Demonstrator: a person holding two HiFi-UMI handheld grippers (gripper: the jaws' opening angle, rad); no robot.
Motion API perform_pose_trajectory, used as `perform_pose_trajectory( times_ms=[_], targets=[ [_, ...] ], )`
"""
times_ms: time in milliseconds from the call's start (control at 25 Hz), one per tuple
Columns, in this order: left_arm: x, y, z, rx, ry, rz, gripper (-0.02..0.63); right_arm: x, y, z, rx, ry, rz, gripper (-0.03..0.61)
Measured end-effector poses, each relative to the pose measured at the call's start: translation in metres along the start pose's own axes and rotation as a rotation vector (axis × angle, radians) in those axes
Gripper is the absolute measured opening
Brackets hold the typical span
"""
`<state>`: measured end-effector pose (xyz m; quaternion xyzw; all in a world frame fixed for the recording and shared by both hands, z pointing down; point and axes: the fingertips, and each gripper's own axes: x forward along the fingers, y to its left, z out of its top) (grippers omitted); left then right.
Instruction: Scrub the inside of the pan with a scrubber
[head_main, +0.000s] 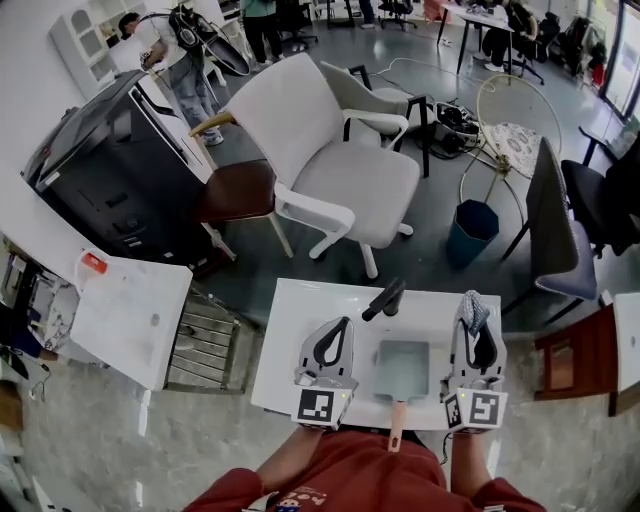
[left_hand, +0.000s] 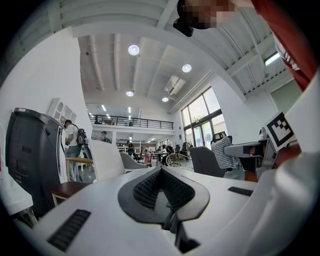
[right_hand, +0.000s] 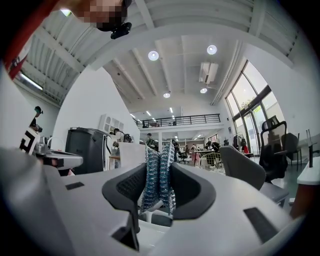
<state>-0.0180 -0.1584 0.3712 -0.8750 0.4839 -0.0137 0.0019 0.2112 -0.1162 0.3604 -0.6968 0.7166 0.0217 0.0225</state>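
A square grey pan (head_main: 403, 368) with a wooden handle (head_main: 397, 424) lies on the white table (head_main: 300, 340), its handle pointing toward me. My left gripper (head_main: 342, 324) is to the left of the pan, raised off it and shut, with nothing between its pads (left_hand: 150, 187). My right gripper (head_main: 474, 318) is to the right of the pan, shut on a blue-grey mesh scrubber (head_main: 473, 309). The scrubber (right_hand: 159, 175) stands folded upright between the dark pads (right_hand: 187, 192). Both gripper views look out level across the room, and the pan is in neither.
A black tool (head_main: 385, 298) lies on the table beyond the pan. Past the table's far edge stand a white chair (head_main: 330, 165), a teal bin (head_main: 471, 231) and a dark chair (head_main: 556, 230). A second white table (head_main: 130, 315) is at the left.
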Motion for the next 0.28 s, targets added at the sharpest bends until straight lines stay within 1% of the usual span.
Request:
perform_pose_trajectory(
  times_ms=[280],
  targets=[
    [-0.0007, 0.0003, -0.0008, -0.004, 0.000, 0.002, 0.011, 0.0020, 0.0026, -0.0034, -0.003, 0.015, 0.007, 0.150]
  ],
)
